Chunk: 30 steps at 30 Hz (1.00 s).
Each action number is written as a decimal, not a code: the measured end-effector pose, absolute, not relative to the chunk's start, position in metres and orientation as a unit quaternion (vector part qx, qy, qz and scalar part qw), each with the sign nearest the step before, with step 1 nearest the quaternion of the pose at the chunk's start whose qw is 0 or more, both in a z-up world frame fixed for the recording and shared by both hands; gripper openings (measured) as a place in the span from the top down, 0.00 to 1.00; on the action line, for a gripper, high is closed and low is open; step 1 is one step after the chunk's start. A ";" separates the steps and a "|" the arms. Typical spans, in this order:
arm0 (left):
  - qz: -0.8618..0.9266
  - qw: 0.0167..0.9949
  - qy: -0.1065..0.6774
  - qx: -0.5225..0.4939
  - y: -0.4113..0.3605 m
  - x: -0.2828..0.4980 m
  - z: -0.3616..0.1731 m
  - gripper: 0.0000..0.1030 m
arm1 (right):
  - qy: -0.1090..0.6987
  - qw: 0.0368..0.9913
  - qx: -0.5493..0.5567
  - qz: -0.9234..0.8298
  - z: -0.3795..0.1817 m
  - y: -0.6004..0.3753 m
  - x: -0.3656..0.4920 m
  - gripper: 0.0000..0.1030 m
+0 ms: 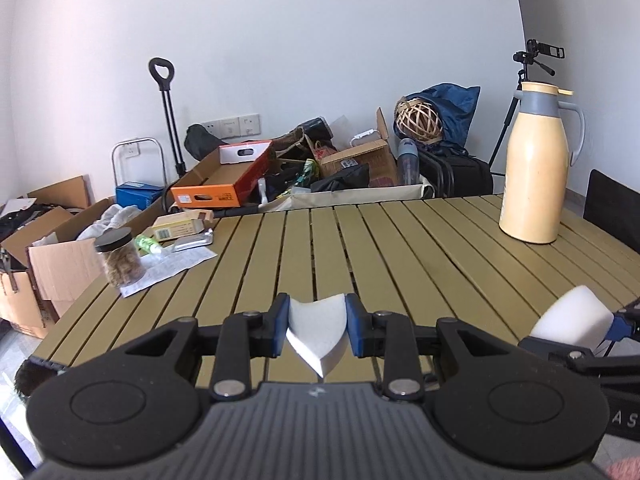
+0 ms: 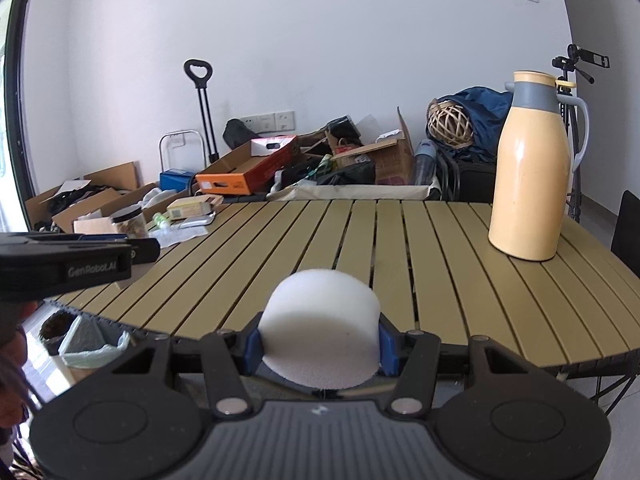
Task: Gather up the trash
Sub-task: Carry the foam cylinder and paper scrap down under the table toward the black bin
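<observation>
Here we look across a slatted olive-green table (image 1: 360, 240) that fills the middle of both views, its boards running away from us toward a white wall (image 1: 300, 40) with sockets low down. On the right of the table stands a tall cream thermos jug (image 1: 536, 164) with a grey collar and handle, upright and well apart from everything else. At the far left corner we see a jar with a black lid (image 1: 118, 260) resting on a sheet of paper (image 1: 176, 266), with a small yellow box (image 1: 182, 228) and a green bottle (image 1: 150, 245) just behind it. Beyond the far edge the floor is crowded: an orange cardboard box (image 1: 224, 178), open cartons (image 1: 48, 256), a folding trolley (image 1: 168, 120), a rattan ball (image 1: 418, 120) against a blue bag (image 1: 452, 100), and a camera on a tripod (image 1: 532, 60) in the right corner. The broad centre of the table lies bare between the jar and the jug. Our left gripper (image 1: 317, 326) has its fingers squeezed onto a thin white foam wedge (image 1: 316, 330) above the near boards. Our right gripper (image 2: 320, 344) pinches a thick white foam cylinder (image 2: 320, 320) at the table's near edge. Below that edge, to the left, we glimpse a bin with a pale green liner (image 2: 94, 344).
</observation>
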State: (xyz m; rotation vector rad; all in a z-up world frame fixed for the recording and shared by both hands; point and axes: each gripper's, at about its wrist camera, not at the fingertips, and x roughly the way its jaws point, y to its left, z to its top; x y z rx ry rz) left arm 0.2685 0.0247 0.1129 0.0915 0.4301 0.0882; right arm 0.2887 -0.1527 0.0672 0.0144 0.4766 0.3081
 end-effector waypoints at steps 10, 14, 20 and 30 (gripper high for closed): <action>0.045 0.973 0.225 0.039 0.022 0.224 0.082 0.71 | 0.260 0.951 0.005 0.166 0.040 -0.150 0.256 0.48; 0.044 0.970 0.235 0.041 0.020 0.212 0.067 0.71 | 0.275 0.947 0.005 0.167 0.025 -0.151 0.246 0.48; 0.034 0.965 0.258 0.038 0.017 0.201 0.043 0.71 | 0.303 0.938 0.001 0.165 0.001 -0.151 0.240 0.48; 0.033 0.949 0.311 0.026 0.020 0.197 -0.011 0.71 | 0.356 0.921 -0.005 0.159 -0.046 -0.150 0.242 0.48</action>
